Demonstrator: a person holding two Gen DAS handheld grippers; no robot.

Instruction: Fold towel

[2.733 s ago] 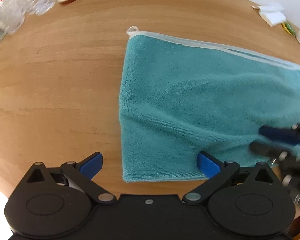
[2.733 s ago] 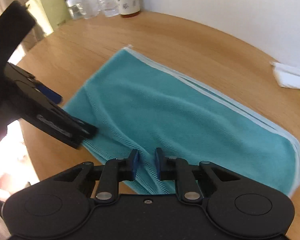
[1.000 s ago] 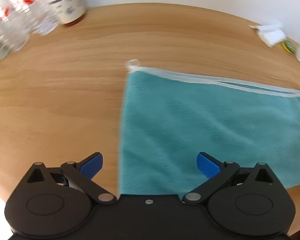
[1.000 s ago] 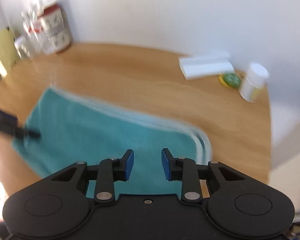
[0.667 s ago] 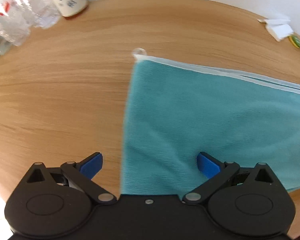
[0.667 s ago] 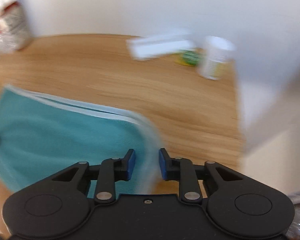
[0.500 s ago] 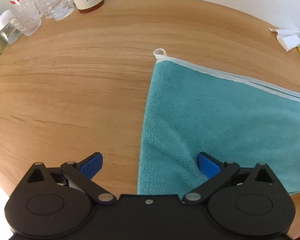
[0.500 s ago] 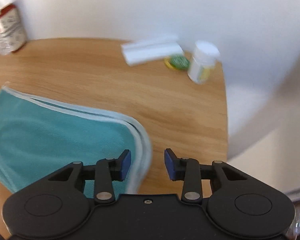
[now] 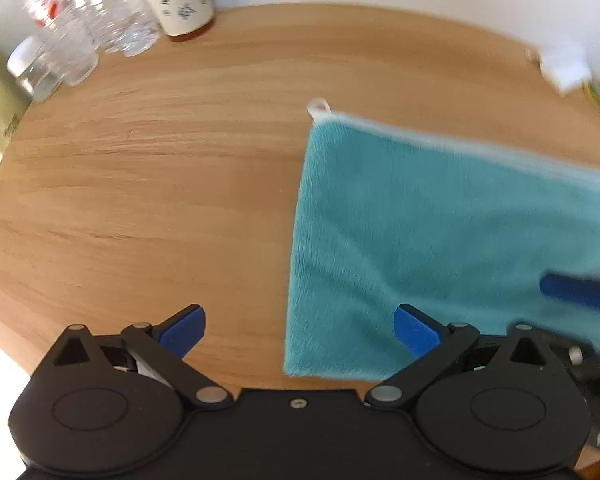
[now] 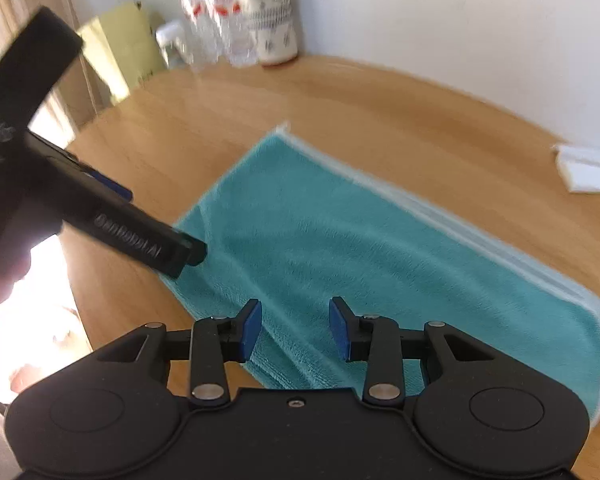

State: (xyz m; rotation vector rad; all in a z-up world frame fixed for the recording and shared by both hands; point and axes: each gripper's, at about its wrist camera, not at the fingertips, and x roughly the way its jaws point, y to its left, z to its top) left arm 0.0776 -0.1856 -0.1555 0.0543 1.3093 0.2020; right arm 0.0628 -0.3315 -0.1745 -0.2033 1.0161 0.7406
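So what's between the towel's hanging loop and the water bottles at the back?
Only bare wooden table lies between the loop and the bottles, seen in the left wrist view.

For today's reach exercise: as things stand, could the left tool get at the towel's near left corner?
Probably yes. The left tool is open, and the towel corner lies flat on the table between its fingers, uncovered; the right tool is further along.
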